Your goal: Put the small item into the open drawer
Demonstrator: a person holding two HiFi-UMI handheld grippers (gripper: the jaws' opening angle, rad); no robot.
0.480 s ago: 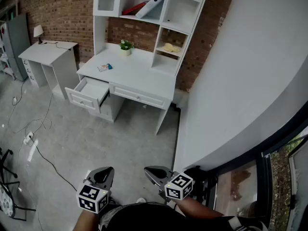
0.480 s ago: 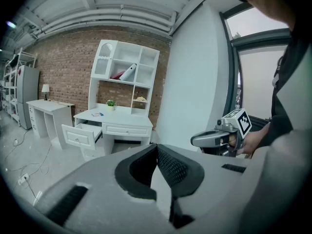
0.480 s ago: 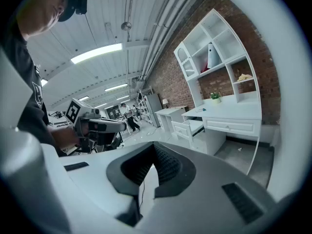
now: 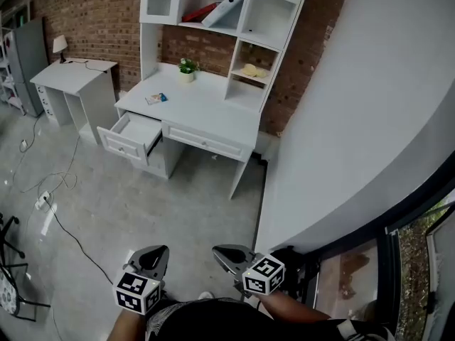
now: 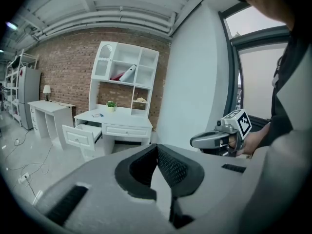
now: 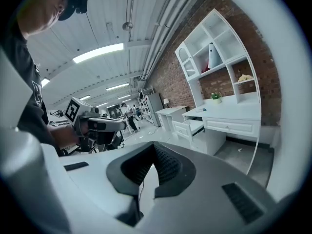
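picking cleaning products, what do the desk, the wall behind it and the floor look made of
Desk: likely painted wood or board, matte white, panelled drawer fronts.
Wall: bare red brick, mortar lines visible.
Floor: seemingly polished concrete, grey, mottled, slightly glossy.

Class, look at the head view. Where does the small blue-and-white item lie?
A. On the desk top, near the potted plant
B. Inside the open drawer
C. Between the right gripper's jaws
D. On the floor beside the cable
A: the small item lies on the desk top, left of the potted plant, not in the open drawer below it.
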